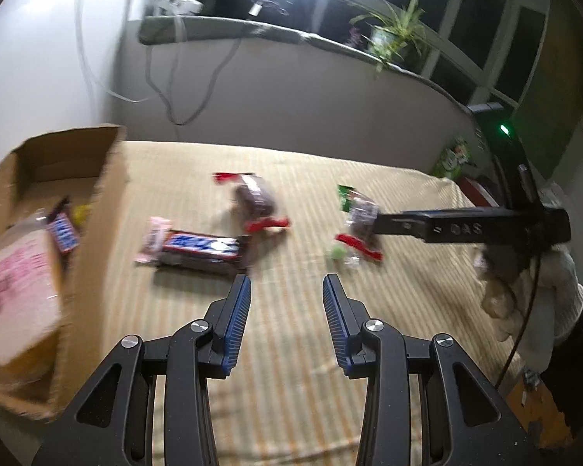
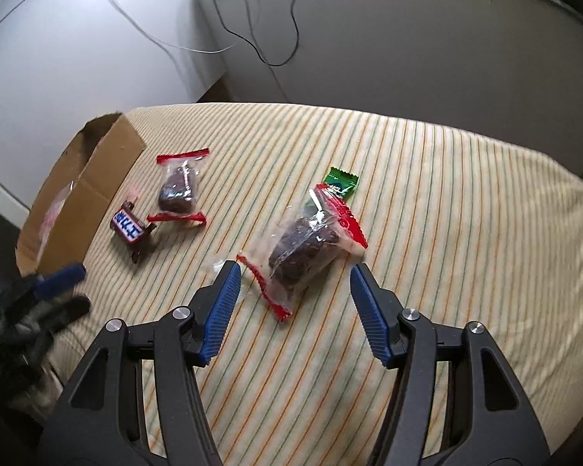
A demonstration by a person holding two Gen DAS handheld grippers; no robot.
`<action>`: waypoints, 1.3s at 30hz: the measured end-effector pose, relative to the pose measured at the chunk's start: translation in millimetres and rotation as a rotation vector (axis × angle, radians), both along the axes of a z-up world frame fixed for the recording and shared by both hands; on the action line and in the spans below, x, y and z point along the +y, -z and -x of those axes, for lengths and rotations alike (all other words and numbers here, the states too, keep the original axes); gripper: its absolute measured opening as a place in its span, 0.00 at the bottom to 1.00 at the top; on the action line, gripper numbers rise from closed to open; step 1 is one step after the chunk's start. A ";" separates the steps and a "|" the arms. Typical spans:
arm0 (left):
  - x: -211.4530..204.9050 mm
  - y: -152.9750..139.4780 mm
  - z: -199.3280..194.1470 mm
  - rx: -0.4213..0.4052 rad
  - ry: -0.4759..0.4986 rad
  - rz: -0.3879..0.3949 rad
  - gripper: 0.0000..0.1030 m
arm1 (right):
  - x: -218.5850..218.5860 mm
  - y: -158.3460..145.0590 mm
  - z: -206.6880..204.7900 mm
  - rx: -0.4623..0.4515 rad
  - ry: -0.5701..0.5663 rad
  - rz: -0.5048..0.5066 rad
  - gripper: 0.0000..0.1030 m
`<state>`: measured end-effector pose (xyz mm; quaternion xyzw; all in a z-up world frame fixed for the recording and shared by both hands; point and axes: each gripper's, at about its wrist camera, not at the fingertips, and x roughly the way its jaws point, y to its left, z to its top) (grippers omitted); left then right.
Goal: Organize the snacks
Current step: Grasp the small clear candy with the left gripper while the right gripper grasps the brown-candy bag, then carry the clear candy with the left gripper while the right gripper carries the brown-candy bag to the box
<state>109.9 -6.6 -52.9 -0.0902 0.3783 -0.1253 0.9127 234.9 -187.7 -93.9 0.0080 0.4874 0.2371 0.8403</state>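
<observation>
On the striped table (image 2: 427, 194), the right hand-held gripper (image 2: 295, 272) hangs spread and empty just before a red-edged clear snack packet (image 2: 303, 248), well right of the cardboard box (image 1: 85, 209), while the left hand-held gripper (image 1: 287, 283), spread and empty too, hovers near the box beside a blue-labelled chocolate bar (image 1: 202, 248)

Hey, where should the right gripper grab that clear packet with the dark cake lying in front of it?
Grip the clear red-edged cake packet across its thick dark middle, coming from above. The open right gripper already straddles it; the flat crimped ends would likely slip.
</observation>
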 end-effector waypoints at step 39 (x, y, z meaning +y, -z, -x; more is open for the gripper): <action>-79.2 39.9 -77.5 0.077 0.169 -0.158 0.13 | -3.9 20.1 -31.0 0.092 0.042 -0.055 0.41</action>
